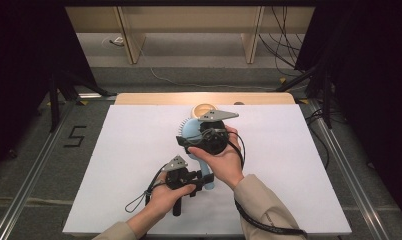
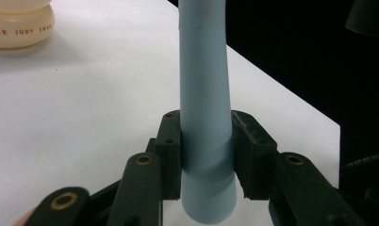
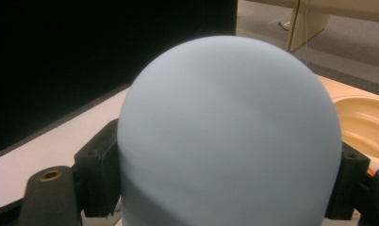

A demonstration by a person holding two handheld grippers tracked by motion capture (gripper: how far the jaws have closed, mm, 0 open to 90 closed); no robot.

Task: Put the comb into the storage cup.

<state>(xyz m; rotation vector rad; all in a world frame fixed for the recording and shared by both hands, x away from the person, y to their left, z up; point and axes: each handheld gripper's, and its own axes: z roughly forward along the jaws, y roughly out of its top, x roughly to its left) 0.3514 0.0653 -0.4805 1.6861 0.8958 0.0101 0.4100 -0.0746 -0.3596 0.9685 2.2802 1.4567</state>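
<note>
The light-blue hairbrush [image 1: 191, 135] is gripped by both tools just in front of the cream bowl [image 1: 204, 108]: the left tool [image 2: 206, 155] clamps its handle, the right tool [image 3: 225, 188] clamps its head. The grasp looks done; lifting or placing seems left.

Both grippers [image 1: 205, 182] [image 1: 191, 142] grip a blue hairbrush [image 1: 190, 131].
</note>
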